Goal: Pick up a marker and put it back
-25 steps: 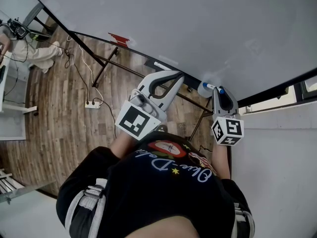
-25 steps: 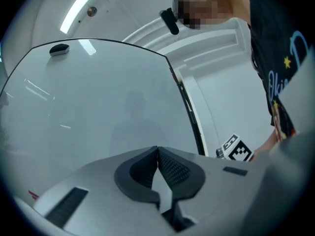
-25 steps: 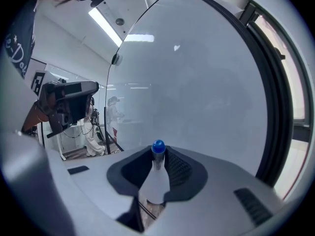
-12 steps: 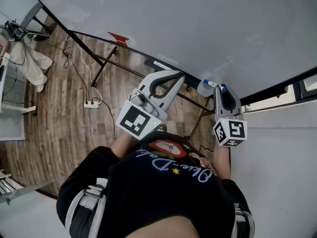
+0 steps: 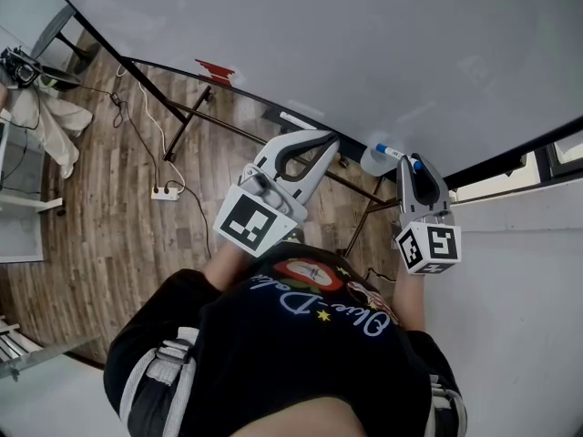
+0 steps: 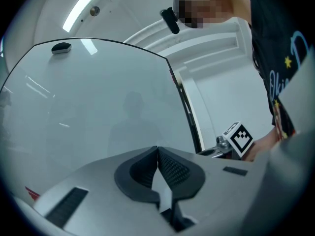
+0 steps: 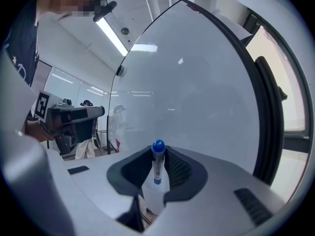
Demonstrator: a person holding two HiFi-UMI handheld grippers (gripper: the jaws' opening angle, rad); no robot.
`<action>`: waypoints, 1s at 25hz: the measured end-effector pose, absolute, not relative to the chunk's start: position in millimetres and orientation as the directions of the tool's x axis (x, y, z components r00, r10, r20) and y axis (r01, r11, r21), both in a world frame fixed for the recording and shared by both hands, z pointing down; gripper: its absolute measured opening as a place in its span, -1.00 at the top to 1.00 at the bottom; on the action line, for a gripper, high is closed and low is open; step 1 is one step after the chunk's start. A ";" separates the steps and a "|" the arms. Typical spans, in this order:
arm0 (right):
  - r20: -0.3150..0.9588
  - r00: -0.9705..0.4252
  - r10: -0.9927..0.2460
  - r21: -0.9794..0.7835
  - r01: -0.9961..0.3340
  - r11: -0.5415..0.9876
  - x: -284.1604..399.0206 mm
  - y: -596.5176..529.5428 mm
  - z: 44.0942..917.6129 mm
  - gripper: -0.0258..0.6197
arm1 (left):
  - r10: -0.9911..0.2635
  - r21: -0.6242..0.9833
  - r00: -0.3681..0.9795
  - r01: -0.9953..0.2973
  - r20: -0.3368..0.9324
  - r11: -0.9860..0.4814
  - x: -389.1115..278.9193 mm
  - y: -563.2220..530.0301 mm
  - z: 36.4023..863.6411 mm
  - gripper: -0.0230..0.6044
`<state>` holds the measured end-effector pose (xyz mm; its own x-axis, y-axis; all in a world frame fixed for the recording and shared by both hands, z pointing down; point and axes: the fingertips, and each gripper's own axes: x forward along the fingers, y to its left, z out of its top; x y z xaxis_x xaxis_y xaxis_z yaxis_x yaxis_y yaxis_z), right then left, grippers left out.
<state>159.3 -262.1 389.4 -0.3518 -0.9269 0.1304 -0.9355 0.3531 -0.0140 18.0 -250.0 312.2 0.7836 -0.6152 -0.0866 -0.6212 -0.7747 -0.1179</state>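
Observation:
A marker with a blue cap (image 7: 157, 162) stands upright between the pads of my right gripper (image 7: 157, 154), which is shut on it. Just below the marker is a white cup (image 7: 153, 195). In the head view the marker (image 5: 398, 155) pokes out of the right gripper (image 5: 410, 164) towards the whiteboard (image 5: 364, 44), beside the white cup (image 5: 374, 162) at the board's lower edge. My left gripper (image 5: 328, 140) is held level in front of the board. Its pads (image 6: 167, 166) touch each other with nothing between them.
The whiteboard's stand has dark legs over a wooden floor, where a power strip (image 5: 169, 190) and cables lie. A red object (image 5: 217, 69) sits at the board's lower edge. A dark small item (image 6: 61, 47) sticks near the board's top. Another person stands at far left (image 5: 46, 116).
The right gripper has risen with the marker, which now sits higher over the white cup. The left gripper has stayed where it was.

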 end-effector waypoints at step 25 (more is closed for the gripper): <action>-0.033 -0.334 -0.942 -0.009 -0.942 0.335 175.0 -227.1 311.3 0.69 | -0.567 -0.106 0.819 -0.574 -0.093 -0.812 31.6 -243.8 312.5 0.92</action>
